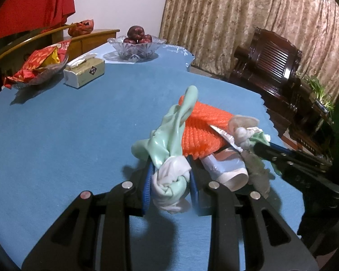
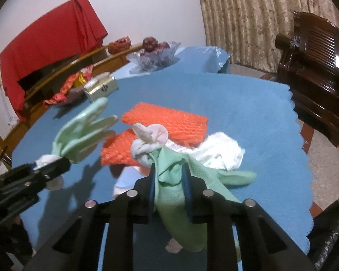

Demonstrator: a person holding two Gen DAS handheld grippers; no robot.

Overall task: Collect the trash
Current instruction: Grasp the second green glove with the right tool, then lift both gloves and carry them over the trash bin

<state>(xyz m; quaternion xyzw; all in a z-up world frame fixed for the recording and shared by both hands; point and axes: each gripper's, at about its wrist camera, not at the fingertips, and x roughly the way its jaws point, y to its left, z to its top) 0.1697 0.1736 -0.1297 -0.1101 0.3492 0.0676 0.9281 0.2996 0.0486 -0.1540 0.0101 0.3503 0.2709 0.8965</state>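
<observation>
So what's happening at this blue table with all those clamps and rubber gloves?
A person is clearing trash with a handheld gripper in each hand. The left gripper is shut on one mint-green rubber glove, lifted above the blue tablecloth. The right gripper is shut on a second green glove. Orange foam netting and crumpled white paper still lie on the table.

Left gripper [image 1: 169, 180], right gripper [image 2: 169, 183]: jaws clamped, each gripping something.

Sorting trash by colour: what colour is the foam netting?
Orange foam netting, clearest in the right wrist view.
</observation>
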